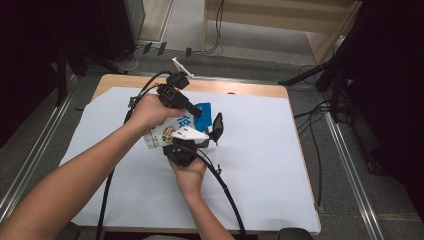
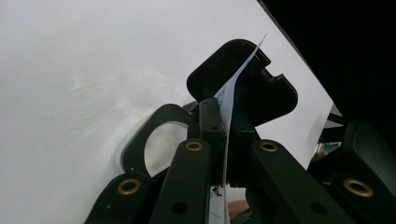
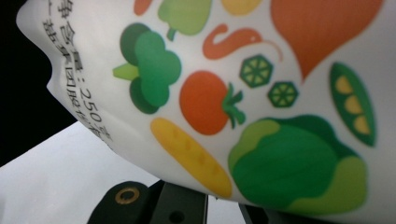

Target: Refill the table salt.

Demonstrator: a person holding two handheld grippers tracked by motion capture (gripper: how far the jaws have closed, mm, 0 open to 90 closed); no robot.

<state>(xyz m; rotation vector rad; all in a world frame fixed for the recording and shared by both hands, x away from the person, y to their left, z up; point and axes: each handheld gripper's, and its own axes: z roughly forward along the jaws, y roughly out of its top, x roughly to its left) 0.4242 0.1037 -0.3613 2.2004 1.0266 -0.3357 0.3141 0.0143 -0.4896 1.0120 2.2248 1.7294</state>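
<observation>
A white snack bag with a blue top and printed vegetables is held up over the middle of the table between both hands. My left gripper comes in from the upper left. In the left gripper view its jaws are shut on the bag's thin edge, seen edge-on. My right gripper sits under the bag, with its white three-cornered plate on top. In the right gripper view the bag hides its fingertips. It looks shut on the bag's lower part.
A white sheet covers a wooden table. Black cables trail from both grippers toward the near edge. More cables and black stand legs lie on the floor beyond the table. Metal rails run along both sides.
</observation>
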